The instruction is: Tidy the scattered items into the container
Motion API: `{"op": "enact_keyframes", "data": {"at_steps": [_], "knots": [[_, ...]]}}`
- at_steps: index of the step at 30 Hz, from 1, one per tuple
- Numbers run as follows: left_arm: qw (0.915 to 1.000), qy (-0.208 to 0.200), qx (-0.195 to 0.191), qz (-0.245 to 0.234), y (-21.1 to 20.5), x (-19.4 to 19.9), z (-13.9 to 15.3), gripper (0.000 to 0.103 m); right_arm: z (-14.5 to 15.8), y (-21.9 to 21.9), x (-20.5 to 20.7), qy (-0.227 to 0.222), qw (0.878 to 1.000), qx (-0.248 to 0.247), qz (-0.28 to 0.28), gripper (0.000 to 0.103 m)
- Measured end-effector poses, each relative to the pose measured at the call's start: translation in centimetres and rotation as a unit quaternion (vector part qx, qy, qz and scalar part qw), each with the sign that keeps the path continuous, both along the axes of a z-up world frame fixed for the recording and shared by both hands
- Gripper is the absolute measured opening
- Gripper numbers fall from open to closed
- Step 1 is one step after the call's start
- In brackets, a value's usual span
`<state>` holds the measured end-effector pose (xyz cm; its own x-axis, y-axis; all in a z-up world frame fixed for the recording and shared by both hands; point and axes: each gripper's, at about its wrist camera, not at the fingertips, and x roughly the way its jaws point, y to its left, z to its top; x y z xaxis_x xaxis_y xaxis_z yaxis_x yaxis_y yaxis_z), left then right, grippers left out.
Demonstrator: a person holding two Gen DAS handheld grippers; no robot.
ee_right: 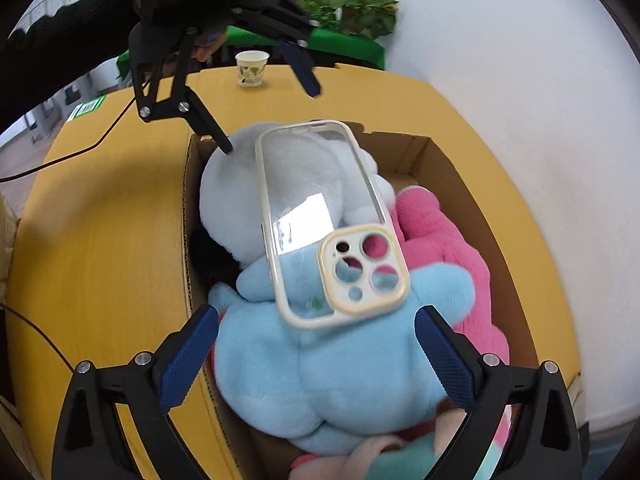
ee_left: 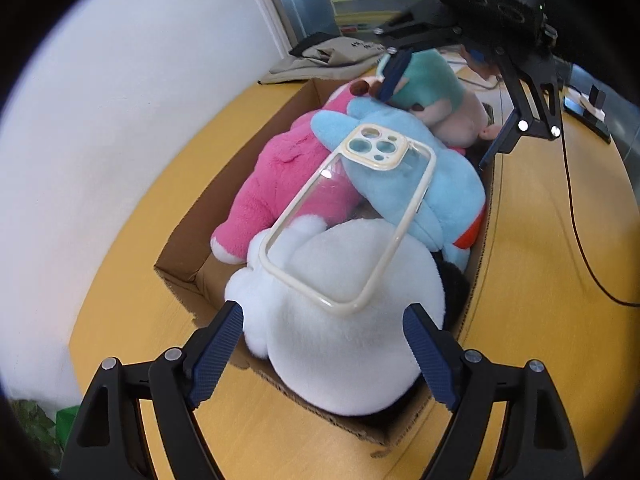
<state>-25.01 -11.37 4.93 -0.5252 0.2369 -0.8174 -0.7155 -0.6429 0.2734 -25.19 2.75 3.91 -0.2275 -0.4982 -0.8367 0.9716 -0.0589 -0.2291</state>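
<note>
1 cardboard box (ee_left: 180,264) on the yellow table (ee_left: 540,280) holds 4 soft toys: white (ee_left: 340,340), pink (ee_left: 280,200), blue (ee_left: 400,184), and 1 partly hidden green-dressed doll (ee_left: 428,84). 1 clear phone case (ee_left: 348,216) lies on top. Left gripper (ee_left: 324,348) and right gripper (ee_right: 316,352) both gape, empty. Only the right view shows 1 paper cup (ee_right: 251,68).

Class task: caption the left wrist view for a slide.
Clear phone case lies atop plush toys filling the cardboard box, both grippers open.
</note>
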Motion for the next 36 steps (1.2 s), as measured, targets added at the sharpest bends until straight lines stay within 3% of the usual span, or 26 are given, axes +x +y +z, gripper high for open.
{"op": "enact_keyframes", "data": {"at_steps": [2, 5, 9, 12, 16, 19, 21, 27, 32, 36], "knots": [[0.9995, 0.019, 0.008, 0.022, -0.6, 1.7, 1.2, 0.083, 0.7, 1.3, 0.2, 0.009, 0.999, -0.019, -0.031, 0.100], [0.9966, 0.050, 0.032, 0.057, -0.6, 4.9, 2.2, 0.083, 2.2, 4.3, 3.3, 0.021, 0.992, -0.093, -0.082, 0.103], [0.9874, 0.094, 0.059, 0.113, 1.7, 9.9, 3.1, 0.083, 2.9, 7.5, 8.4, 0.038, 0.974, -0.159, -0.159, 0.103], [0.9761, 0.103, 0.085, 0.171, 4.0, 12.8, 2.9, 0.083, 3.3, 9.8, 12.0, 0.045, 0.947, -0.214, -0.236, 0.103], [0.9541, 0.107, 0.171, 0.222, 6.9, 16.7, 2.9, 0.083, 3.6, 11.4, 15.5, 0.052, 0.896, -0.266, -0.351, 0.103], [0.9349, 0.132, 0.197, 0.264, 9.1, 19.5, 3.2, 0.083, 3.3, 13.0, 16.7, 0.011, 0.862, -0.281, -0.422, 0.103], [0.9222, 0.146, 0.208, 0.292, 10.3, 21.1, 3.5, 0.083, 3.0, 14.1, 17.9, -0.005, 0.846, -0.280, -0.454, 0.103], [0.8919, 0.138, 0.268, 0.337, 11.2, 24.0, 4.4, 0.085, 1.7, 14.3, 21.0, 0.020, 0.832, -0.262, -0.488, 0.103], [0.8818, 0.146, 0.256, 0.368, 11.2, 24.9, 3.9, 0.085, 1.0, 14.2, 22.6, 0.022, 0.839, -0.249, -0.483, 0.103], [0.8773, 0.149, 0.250, 0.381, 11.2, 25.2, 3.5, 0.085, 1.6, 14.7, 23.4, 0.032, 0.834, -0.253, -0.489, 0.103]]}}
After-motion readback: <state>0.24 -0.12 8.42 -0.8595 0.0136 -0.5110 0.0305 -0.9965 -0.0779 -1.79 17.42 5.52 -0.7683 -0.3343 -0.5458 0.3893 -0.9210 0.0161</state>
